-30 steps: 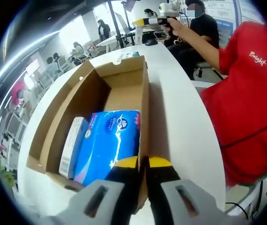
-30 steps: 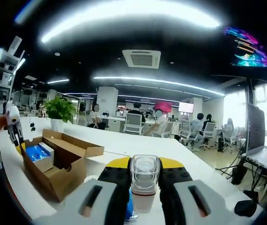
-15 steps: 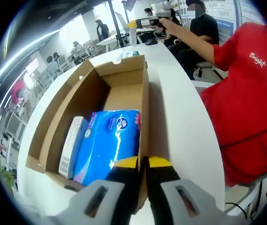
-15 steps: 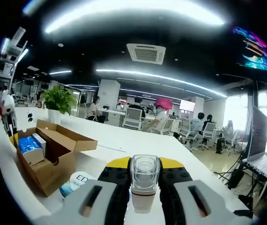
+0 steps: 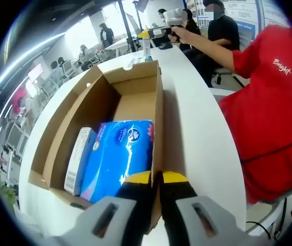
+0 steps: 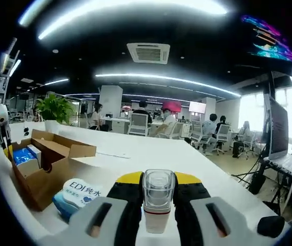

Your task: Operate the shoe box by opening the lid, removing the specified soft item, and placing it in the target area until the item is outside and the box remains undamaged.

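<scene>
At the near wall of the open shoe box [image 5: 136, 92], the left gripper [image 5: 156, 180] has its yellow-tipped jaws closed on the cardboard edge, one jaw inside and one outside. Just beyond the tips, inside the box, lies the blue soft pack [image 5: 118, 156], which I judge to be the specified soft item; it rests flat on the box floor, touching a white carton [image 5: 79, 159] on its far side from the gripped wall. The lid flap is folded out and open. The item is not yet removed.

In the right gripper view, the right gripper [image 6: 158, 190] holds a small clear-capped bottle [image 6: 158, 202] upright between its jaws, above the white table [image 6: 151, 156]. Just beside it on the table lies a blue-and-white packet [image 6: 79, 190], close against the box's outer wall. Further off, the left gripper and the person's hand show at the box's far end, and beyond them stands a potted plant [image 6: 54, 110].

Assessment: the left grip serves to steady the box. To do this step well, keep the pressure on the wall light so the cardboard does not crease, free the right gripper of its bottle, then take the pack by its top face and lift straight up, clear of the carton.
</scene>
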Demonstrator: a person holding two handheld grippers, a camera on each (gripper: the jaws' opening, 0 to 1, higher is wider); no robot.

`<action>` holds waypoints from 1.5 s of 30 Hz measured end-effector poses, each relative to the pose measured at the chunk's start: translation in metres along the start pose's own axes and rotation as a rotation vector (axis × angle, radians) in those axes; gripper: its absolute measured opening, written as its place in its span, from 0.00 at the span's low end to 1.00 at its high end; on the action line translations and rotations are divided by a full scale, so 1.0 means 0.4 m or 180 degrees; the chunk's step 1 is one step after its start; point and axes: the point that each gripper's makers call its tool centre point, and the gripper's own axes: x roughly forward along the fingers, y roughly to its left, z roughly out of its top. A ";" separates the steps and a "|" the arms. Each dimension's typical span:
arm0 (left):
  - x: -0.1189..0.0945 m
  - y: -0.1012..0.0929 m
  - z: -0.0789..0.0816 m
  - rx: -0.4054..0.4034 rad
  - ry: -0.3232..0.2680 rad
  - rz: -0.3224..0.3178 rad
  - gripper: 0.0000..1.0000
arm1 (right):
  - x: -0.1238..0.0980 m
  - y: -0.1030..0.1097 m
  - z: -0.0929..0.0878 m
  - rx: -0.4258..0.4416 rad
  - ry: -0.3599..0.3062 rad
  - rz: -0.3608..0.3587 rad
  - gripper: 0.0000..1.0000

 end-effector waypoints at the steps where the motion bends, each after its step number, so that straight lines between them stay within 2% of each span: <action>1: 0.000 -0.001 0.001 0.0004 -0.0003 0.0004 0.05 | 0.004 0.000 -0.003 0.0006 0.0016 0.0008 0.21; 8: 0.002 0.000 0.004 0.0005 -0.0002 0.0002 0.05 | 0.022 0.000 -0.020 0.0039 0.0070 0.0060 0.21; 24: -0.002 0.002 0.006 0.0002 -0.0002 0.0000 0.05 | 0.059 0.012 0.006 -0.0009 0.0007 0.0096 0.21; 27: -0.001 0.003 0.003 -0.0001 0.0003 -0.0002 0.05 | 0.071 0.005 0.004 0.0084 0.0011 0.0114 0.21; 30: -0.002 0.006 -0.001 -0.0012 0.0009 -0.0006 0.05 | 0.078 0.033 -0.009 0.0081 0.0067 0.0119 0.21; 32: -0.002 0.005 -0.001 -0.0009 0.0007 -0.0005 0.05 | 0.083 0.035 -0.023 0.0055 0.0141 0.0107 0.21; 34: -0.003 0.005 0.000 -0.0007 0.0006 -0.0005 0.05 | 0.106 0.005 -0.050 0.0042 0.0208 0.0116 0.21; 36: -0.003 0.005 -0.002 -0.0009 0.0008 -0.0009 0.05 | 0.107 0.007 -0.064 -0.0008 0.0315 0.0108 0.21; 37: -0.003 0.005 -0.002 -0.0008 0.0007 -0.0010 0.05 | 0.101 0.028 -0.073 -0.0006 0.0362 0.0111 0.21; 41: -0.003 0.005 -0.003 0.0004 -0.0002 -0.0004 0.05 | 0.099 0.026 -0.098 0.0040 0.0411 0.0072 0.21; 42: -0.003 0.004 -0.003 0.0004 -0.0002 -0.0004 0.05 | 0.101 0.022 -0.094 0.0061 0.0308 0.0056 0.21; 43: -0.003 0.004 -0.003 0.0002 -0.0002 -0.0006 0.05 | 0.104 0.015 -0.111 0.0078 0.0335 0.0066 0.21; 45: -0.003 0.004 -0.002 -0.0002 0.0001 -0.0008 0.05 | 0.106 0.002 -0.116 0.0100 0.0363 0.0055 0.21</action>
